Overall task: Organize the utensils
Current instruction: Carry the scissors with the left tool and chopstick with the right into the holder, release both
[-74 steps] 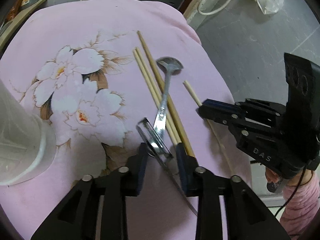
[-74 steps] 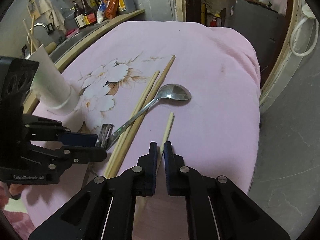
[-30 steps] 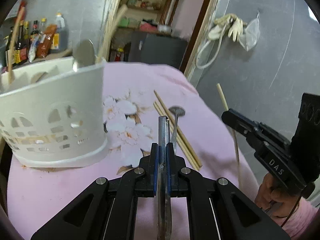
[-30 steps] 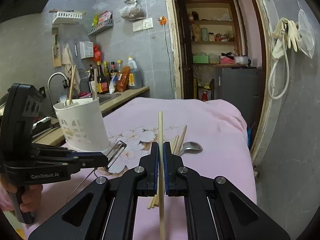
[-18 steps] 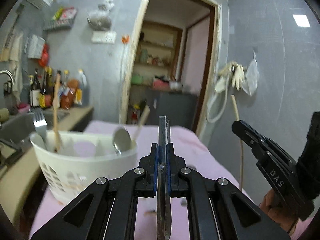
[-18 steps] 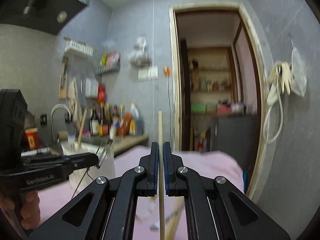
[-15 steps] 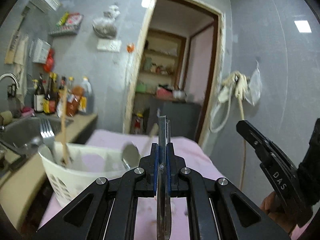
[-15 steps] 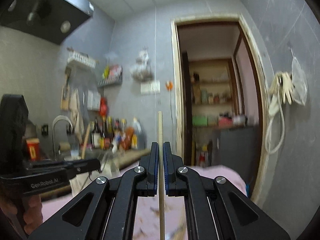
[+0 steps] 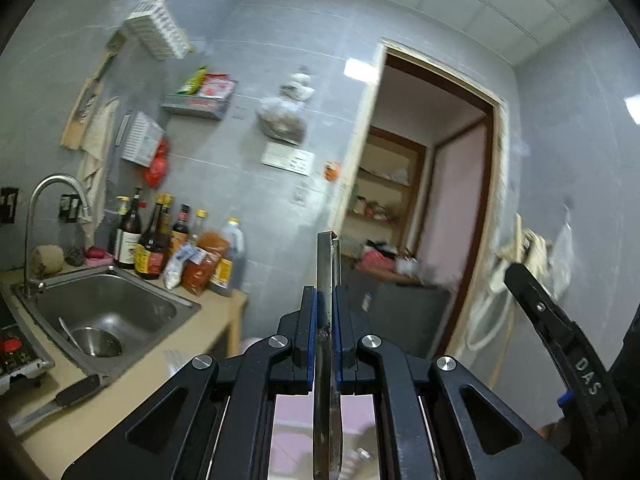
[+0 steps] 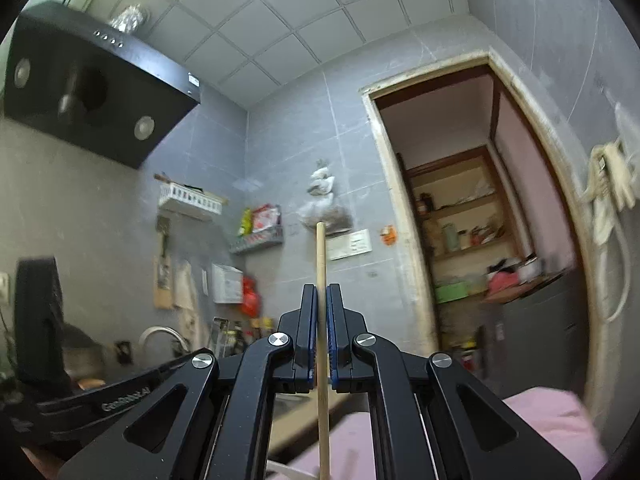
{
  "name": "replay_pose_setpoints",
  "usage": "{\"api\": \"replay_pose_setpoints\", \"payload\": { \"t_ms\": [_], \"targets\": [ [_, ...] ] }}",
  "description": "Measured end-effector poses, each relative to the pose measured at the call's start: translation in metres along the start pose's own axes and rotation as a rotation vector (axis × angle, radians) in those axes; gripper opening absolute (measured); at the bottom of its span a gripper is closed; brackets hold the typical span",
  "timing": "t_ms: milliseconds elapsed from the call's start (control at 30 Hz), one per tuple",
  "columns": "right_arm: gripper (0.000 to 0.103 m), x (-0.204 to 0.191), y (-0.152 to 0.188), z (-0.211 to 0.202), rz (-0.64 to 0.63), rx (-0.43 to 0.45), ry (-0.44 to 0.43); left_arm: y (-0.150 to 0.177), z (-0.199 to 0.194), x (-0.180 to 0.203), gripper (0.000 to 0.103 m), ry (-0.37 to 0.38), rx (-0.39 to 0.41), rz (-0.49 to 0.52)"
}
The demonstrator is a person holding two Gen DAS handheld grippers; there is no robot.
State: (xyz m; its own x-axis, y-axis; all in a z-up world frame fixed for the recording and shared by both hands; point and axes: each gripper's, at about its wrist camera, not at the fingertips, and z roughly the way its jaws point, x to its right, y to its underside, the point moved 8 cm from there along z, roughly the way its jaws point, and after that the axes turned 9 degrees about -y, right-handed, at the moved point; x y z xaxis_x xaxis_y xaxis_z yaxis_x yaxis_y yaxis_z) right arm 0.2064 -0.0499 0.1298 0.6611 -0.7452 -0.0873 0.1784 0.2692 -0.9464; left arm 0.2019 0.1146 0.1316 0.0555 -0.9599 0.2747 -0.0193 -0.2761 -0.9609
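Both raised in open air, left gripper (image 9: pixel 325 312) clamping peeler (image 9: pixel 328 280), right gripper (image 10: pixel 322 312) clamping chopstick (image 10: pixel 321 264).

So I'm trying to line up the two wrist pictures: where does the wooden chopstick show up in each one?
Left wrist view: chopstick at the right edge, a thin blurred stick below the right gripper.
Right wrist view: dead centre, upright, clamped in that gripper, tip over the wall.
Shared landmark: the doorway with shelves behind it.
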Motion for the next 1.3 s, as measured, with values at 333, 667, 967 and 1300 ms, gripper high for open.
{"api": "replay_pose_setpoints", "payload": {
  "t_ms": [333,667,967,1300],
  "targets": [
    [0.003,0.001,0.030,0.041,0.032,0.001,-0.011,0.008,0.019,-0.052,0.005,-0.090,0.051,-0.060],
    [0.003,0.001,0.061,0.040,-0.035,-0.026,0.018,0.045,0.019,-0.050,0.005,-0.159,0.090,-0.016],
    [0.004,-0.004,0.078,0.033,-0.059,-0.068,0.013,0.077,0.023,-0.046,0.005,-0.178,-0.015,0.015],
    [0.019,-0.006,0.089,0.022,-0.069,-0.135,-0.020,0.088,0.016,-0.047,0.008,-0.140,-0.122,-0.028]
  ]
}}
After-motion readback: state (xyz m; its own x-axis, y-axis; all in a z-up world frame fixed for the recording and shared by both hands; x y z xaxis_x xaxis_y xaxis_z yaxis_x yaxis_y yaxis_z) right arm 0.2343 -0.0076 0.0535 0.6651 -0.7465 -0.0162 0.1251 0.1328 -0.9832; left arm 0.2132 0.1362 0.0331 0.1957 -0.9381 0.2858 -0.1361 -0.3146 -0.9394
